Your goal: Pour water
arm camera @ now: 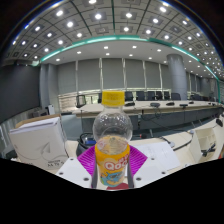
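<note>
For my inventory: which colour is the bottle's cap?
Yellow; the cap tops the bottle in the gripper view.

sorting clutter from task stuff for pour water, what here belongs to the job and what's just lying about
Job:
- bottle with yellow cap, upright between the fingers
- hand-held gripper, pink pads either side of the bottle's label

Lying about:
- white box beside the bottle
- desks and chairs beyond

No cup or other vessel to pour into shows.

Ceiling lights (100,18), curtained windows (112,73), long desks (165,108)
</note>
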Demonstrator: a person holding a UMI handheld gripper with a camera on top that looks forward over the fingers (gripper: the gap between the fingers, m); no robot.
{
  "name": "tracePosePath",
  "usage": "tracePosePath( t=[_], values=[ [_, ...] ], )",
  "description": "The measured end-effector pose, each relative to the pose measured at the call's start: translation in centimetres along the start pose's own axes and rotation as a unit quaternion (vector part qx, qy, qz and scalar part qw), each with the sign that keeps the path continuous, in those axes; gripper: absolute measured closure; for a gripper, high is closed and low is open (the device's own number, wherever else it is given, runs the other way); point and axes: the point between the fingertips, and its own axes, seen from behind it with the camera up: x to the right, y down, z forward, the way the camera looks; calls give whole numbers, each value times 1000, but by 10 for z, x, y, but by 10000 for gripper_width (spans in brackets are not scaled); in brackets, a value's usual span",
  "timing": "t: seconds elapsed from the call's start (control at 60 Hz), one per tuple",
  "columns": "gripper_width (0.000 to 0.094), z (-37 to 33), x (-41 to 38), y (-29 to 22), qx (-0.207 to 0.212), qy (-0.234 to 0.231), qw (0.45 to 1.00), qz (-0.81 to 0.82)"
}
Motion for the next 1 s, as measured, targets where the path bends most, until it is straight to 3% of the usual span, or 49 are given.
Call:
tracePosePath(
  t=[0.317, 0.45, 0.583, 0.683, 1.0],
  values=[
    [517, 21, 14, 101, -60, 5, 997, -51],
    [509, 21, 15, 99, -35, 7, 998, -47],
    [373, 15, 16, 100, -47, 13, 998, -39],
    [68, 3, 22, 101, -69, 28, 996, -40],
    [77, -123, -10, 64, -132, 66, 989, -22]
  ],
)
